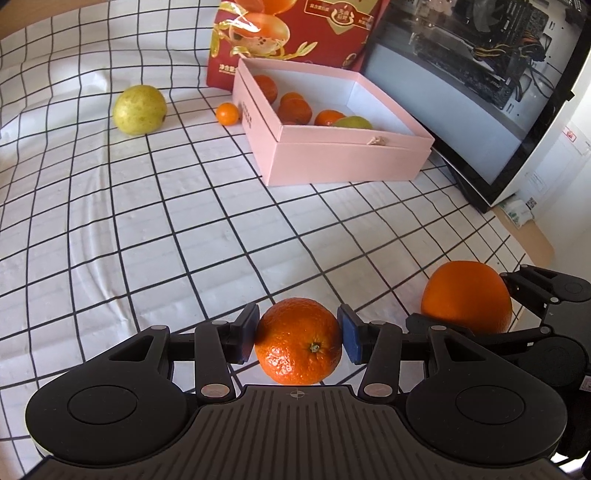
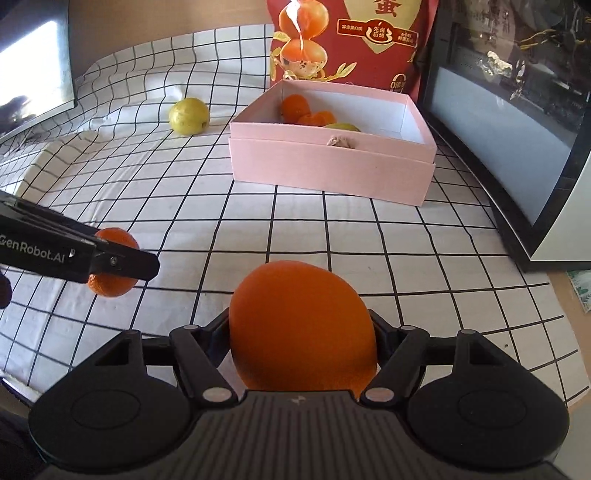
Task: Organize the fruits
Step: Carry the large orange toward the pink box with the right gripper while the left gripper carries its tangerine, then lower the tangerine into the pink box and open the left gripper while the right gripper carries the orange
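My left gripper (image 1: 298, 334) is shut on a small tangerine (image 1: 299, 354), its blue pads (image 1: 349, 338) pressing on both sides. My right gripper (image 2: 301, 332) is shut on a large smooth orange (image 2: 299, 317); that orange (image 1: 467, 295) also shows at the lower right of the left wrist view. The held tangerine (image 2: 110, 288) appears at the left of the right wrist view. A pink box (image 1: 351, 155) (image 2: 332, 166) stands ahead, holding several tangerines (image 1: 295, 109) and a green fruit (image 1: 352, 122). A yellow-green fruit (image 1: 139, 109) (image 2: 189, 115) and a tiny orange (image 1: 227, 113) lie on the cloth left of the box.
A checked white cloth (image 1: 147, 221) covers the table. A red fruit bag (image 1: 295, 33) (image 2: 351, 44) stands behind the box. A glass-sided computer case (image 1: 480, 92) (image 2: 517, 129) runs along the right. A monitor (image 2: 33, 74) stands at the far left.
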